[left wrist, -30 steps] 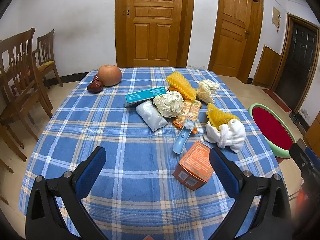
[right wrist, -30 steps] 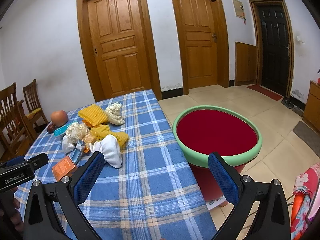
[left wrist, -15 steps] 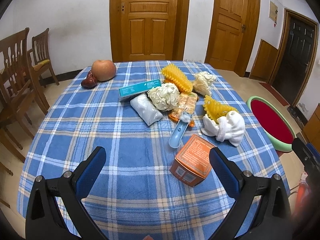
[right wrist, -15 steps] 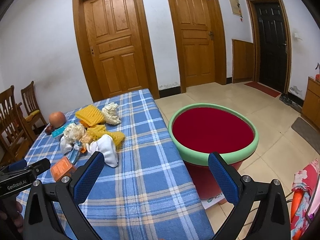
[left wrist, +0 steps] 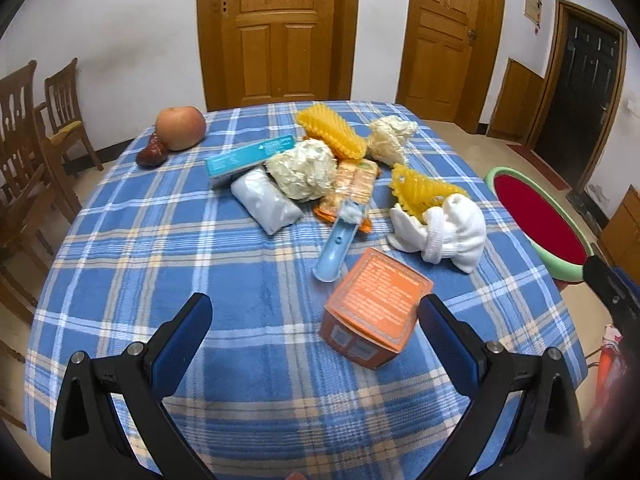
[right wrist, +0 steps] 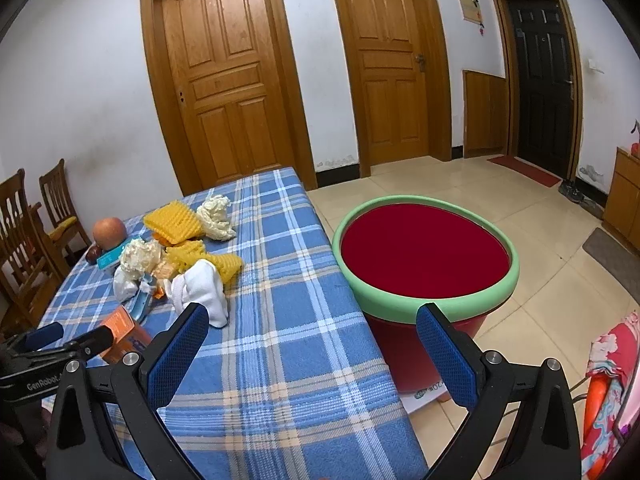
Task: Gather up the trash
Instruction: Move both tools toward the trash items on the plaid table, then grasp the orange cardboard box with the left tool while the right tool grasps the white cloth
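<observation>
Trash lies on a blue plaid table: an orange box, a pale blue scoop, a white foam wrap, yellow foam nets, crumpled paper balls, a clear bag, a snack wrapper and a teal box. A red bin with a green rim stands beside the table's right edge. My left gripper is open and empty, low over the table, with the orange box just inside its right finger. My right gripper is open and empty over the table's near right corner.
An apple and a dark red date sit at the table's far left. Wooden chairs stand left of the table. Wooden doors and tiled floor lie beyond. A red patterned bag is at the lower right.
My left gripper has moved forward and down toward the orange box, which now looks larger and nearer its right finger. My right gripper has shifted slightly; the bin looks nearer.
</observation>
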Demonstrator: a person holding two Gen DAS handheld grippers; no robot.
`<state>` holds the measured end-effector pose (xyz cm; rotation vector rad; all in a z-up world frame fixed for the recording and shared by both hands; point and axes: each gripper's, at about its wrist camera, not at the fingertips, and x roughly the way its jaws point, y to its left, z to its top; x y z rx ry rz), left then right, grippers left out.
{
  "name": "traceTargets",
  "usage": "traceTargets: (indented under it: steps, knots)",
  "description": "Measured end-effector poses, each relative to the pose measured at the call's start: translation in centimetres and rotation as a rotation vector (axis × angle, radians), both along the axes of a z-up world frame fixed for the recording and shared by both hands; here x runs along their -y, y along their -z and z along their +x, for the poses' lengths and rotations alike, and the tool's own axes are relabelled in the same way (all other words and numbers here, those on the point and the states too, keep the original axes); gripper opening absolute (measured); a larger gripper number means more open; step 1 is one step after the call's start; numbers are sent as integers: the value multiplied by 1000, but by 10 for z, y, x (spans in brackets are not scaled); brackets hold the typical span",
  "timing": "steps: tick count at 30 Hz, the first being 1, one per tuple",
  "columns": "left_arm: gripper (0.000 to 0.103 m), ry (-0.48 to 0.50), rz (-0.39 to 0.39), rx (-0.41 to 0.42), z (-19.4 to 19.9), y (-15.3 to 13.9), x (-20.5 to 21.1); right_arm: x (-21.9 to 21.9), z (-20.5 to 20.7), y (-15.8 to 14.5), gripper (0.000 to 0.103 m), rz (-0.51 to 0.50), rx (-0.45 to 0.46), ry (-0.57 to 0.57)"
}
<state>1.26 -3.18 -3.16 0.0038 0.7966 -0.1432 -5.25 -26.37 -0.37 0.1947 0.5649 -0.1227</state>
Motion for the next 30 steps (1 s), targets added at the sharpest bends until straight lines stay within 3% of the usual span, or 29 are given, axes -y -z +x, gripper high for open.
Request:
traceTargets:
  steps: [7,13,16,20,21,30]
  knots:
    - [101,31,14,-2,0,4,8,2,4,6,103,11,-20,1]
    - [93,63,-3,-7,-1,5,12,4,5,8,103,18,-26,1]
    - [86,82,-28,-28,1,9,13,4,5,8,103,21,-28,1]
    - [59,114,-84,-63,4,15,12,5,5,8,103,22,-31,0]
    - [57,119,-98,-68,4,16,11,5,5,8,103,22,-32,0]
    - [57,105,-137,-38,-4,7,1,1,5,10,103,17,-37,-8]
